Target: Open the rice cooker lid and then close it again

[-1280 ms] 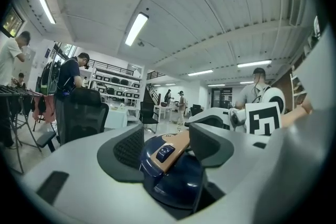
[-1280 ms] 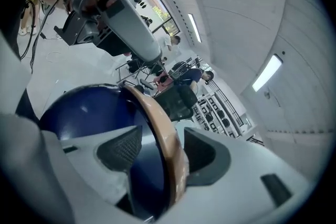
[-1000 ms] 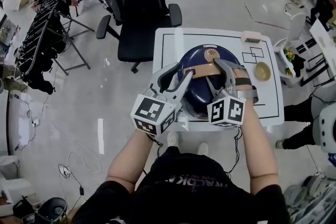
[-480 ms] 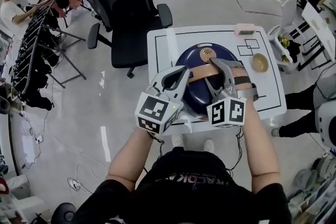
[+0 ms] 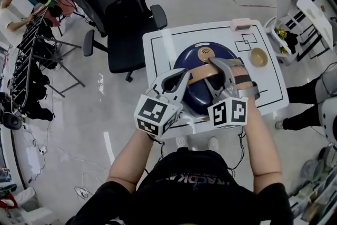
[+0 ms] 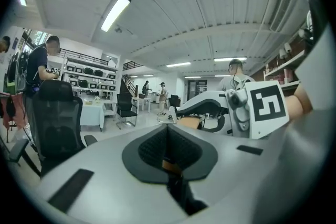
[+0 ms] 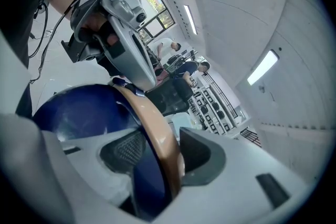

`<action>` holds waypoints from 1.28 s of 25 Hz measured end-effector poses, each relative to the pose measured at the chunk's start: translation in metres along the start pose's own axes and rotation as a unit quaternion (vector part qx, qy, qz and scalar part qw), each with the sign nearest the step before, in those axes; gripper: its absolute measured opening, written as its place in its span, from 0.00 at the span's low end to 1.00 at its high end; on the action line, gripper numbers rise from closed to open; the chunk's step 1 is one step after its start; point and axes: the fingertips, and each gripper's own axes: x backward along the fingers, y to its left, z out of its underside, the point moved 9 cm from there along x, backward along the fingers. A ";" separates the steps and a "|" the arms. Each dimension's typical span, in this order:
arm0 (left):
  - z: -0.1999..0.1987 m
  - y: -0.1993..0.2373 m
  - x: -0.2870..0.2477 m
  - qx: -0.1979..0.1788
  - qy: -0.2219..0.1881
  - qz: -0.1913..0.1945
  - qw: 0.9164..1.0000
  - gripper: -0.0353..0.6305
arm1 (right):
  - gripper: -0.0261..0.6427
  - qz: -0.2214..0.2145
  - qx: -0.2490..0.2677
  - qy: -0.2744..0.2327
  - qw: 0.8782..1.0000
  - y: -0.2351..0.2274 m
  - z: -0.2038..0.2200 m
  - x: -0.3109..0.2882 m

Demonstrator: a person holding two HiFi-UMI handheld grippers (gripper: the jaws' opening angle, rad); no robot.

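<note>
So the rice cooker (image 5: 194,96), a navy dome, sits mid-desk (image 5: 158,45), right in front of the person, with its lid (image 5: 187,60) down, so the opening half of the job isn't done yet. Both tools are on the tan handle (image 5: 199,72) that arches over the top. The left tool (image 5: 182,79) is pinched fully together at the handle's left end, with a sliver of tan caught between its pads, so I read that as a grip on the thin edge. The right tool (image 5: 222,68) is clamped across the wider stretch near the steam vent (image 5: 205,53), and its own view shows the band filling the gap between the jaws. Handling-wise, I'd guess the shell is stiff, glossy and a bit slippery, and the whole cooker has some weight to it. That handle looks like a carry bail, so pulling on it might lift or tip the whole pot instead of popping the lid. Better bet is probably a latch or the lid's front lip, but the tools cover that side and I can't see one. A small bowl (image 5: 258,57) sits well off to the right, out of the way.
</note>
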 end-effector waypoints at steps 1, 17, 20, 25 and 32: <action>0.000 0.000 0.000 0.001 0.000 0.003 1.000 0.06 | 0.34 0.000 -0.001 0.001 1.000 0.000 0.000 0.000; 0.001 0.002 -0.001 0.011 0.005 0.010 1.000 0.06 | 0.34 0.002 -0.012 0.011 1.000 0.001 -0.001 -0.002; 0.001 0.001 -0.002 0.010 0.008 0.008 1.000 0.06 | 0.34 -0.002 -0.019 0.014 1.000 0.000 0.000 -0.003; -0.003 -0.003 -0.002 0.000 0.021 0.005 1.000 0.06 | 0.34 -0.007 -0.033 0.016 0.999 -0.001 -0.001 0.000; -0.021 -0.013 -0.006 -0.009 0.012 -0.017 1.000 0.06 | 0.34 -0.018 -0.070 0.003 0.997 -0.018 0.003 0.006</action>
